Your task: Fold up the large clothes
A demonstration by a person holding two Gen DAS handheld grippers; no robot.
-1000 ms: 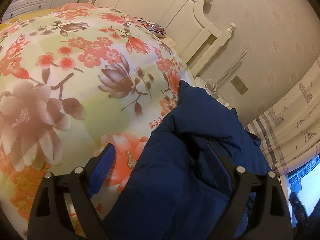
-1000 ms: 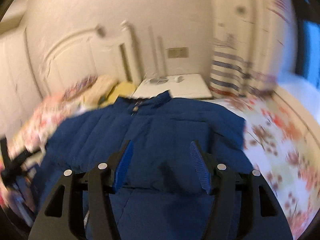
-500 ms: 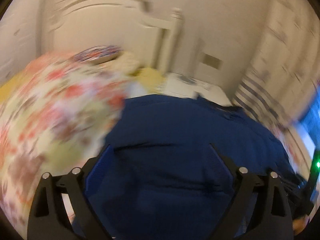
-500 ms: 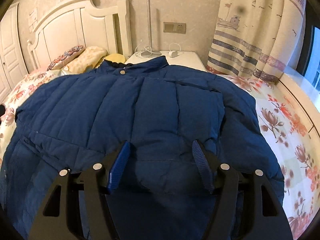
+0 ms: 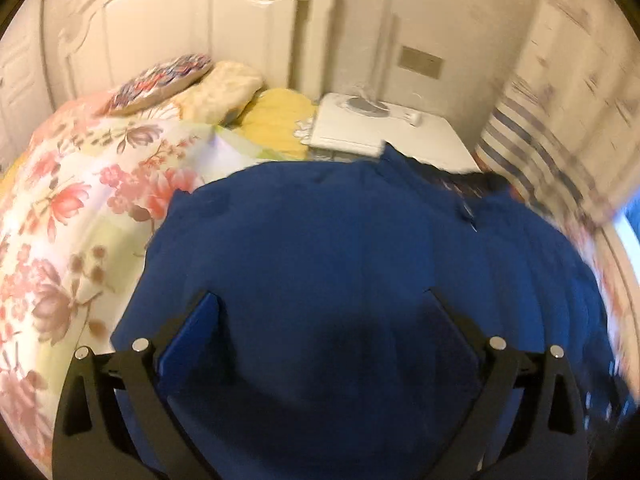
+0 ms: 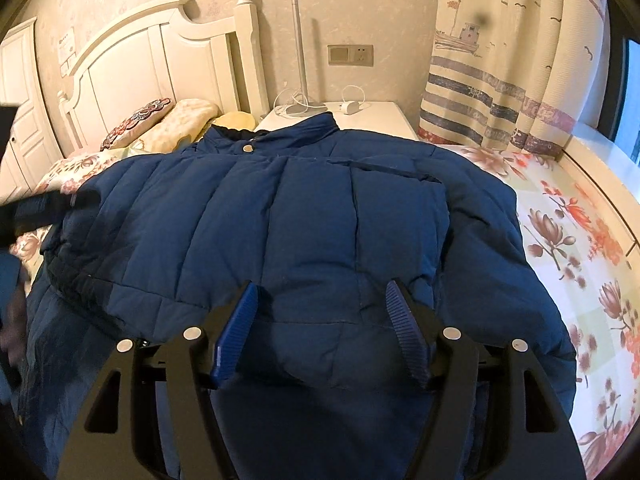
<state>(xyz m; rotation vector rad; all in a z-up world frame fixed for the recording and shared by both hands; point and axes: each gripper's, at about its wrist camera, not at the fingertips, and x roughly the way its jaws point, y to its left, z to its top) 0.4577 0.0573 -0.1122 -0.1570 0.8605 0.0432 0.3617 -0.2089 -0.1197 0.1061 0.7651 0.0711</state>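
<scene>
Both hover over the blue puffer jacket [image 6: 280,220], left gripper [image 5: 324,320] opening wide, right gripper [image 6: 320,320] spread, empty (padding slips), so each should bite deep into the hem.

Nothing here can really be read. A small paper notice [image 6: 67,49] is stuck on the wall beside the headboard [image 6: 160,68], but its print is too small to make out, and the striped curtain [image 6: 500,92] carries faint lettering along its bands that stays illegible.
</scene>
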